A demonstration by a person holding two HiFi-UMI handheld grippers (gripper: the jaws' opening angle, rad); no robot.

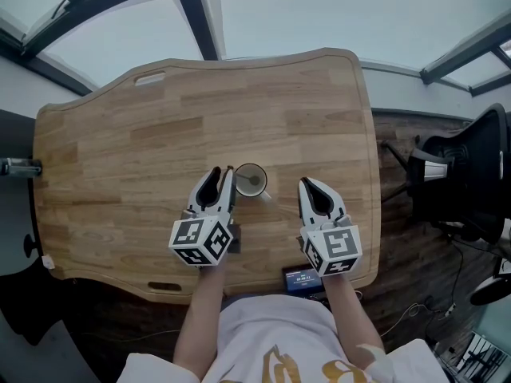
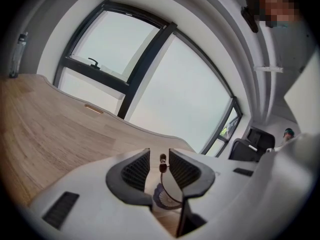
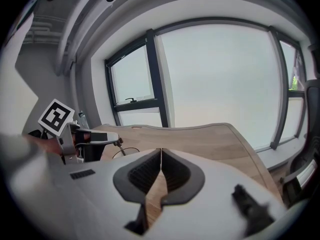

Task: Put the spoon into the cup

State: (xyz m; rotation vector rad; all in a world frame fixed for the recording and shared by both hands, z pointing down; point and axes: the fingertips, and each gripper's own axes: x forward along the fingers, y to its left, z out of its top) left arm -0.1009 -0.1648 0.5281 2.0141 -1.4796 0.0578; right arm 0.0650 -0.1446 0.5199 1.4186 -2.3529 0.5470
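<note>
A small pale cup (image 1: 251,180) stands on the wooden table (image 1: 144,150), near the front middle. The spoon (image 1: 248,183) rests inside it, with its thin dark handle leaning left. My left gripper (image 1: 224,174) is just left of the cup. In the left gripper view the handle's knobbed end (image 2: 162,163) stands in the narrow gap of my left gripper (image 2: 160,158), clear of the left pad, with the cup (image 2: 168,198) below. My right gripper (image 1: 313,183) is shut and empty to the right of the cup, and its pads (image 3: 161,153) meet.
A black office chair (image 1: 467,174) stands off the table's right side. A small device with a blue screen (image 1: 303,279) lies at the front edge by my right gripper. Large windows run behind the table. A bottle (image 2: 19,54) stands far left.
</note>
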